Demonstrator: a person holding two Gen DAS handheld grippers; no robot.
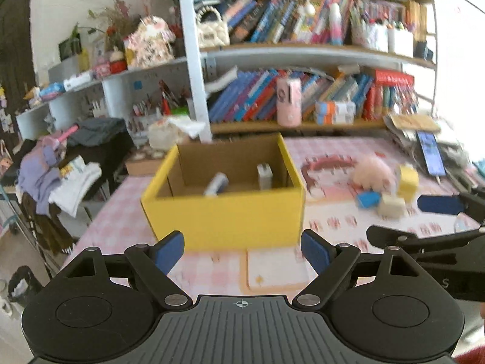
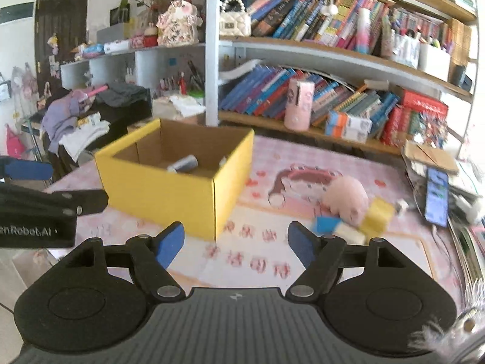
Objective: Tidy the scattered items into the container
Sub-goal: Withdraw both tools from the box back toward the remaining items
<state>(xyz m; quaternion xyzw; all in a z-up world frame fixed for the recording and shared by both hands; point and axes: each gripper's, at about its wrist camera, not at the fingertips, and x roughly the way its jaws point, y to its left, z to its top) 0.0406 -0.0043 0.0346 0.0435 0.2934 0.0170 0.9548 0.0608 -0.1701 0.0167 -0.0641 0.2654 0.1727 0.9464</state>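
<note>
Left gripper [image 1: 242, 250] hovers low before yellow box [image 1: 224, 215], fingers spread, nothing between. Box on pink checked tablecloth [image 1: 121, 212]; inside, grey cylinder [image 1: 216, 183] and white charger [image 1: 264, 176]. Right gripper [image 2: 236, 244] fingers spread, empty, past box's right corner. Right of box: pink plush pig [image 2: 347, 198], blue block [image 2: 326, 223], cream block [image 2: 351, 232], yellow block [image 2: 377, 215] clustered touching. Phone [image 2: 436, 195] at far right.

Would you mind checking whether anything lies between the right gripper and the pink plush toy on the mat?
Nothing visible blocks the open right gripper from the pink plush toy; only bare mat lies between, with small blocks clustered against the toy's near side.
</note>
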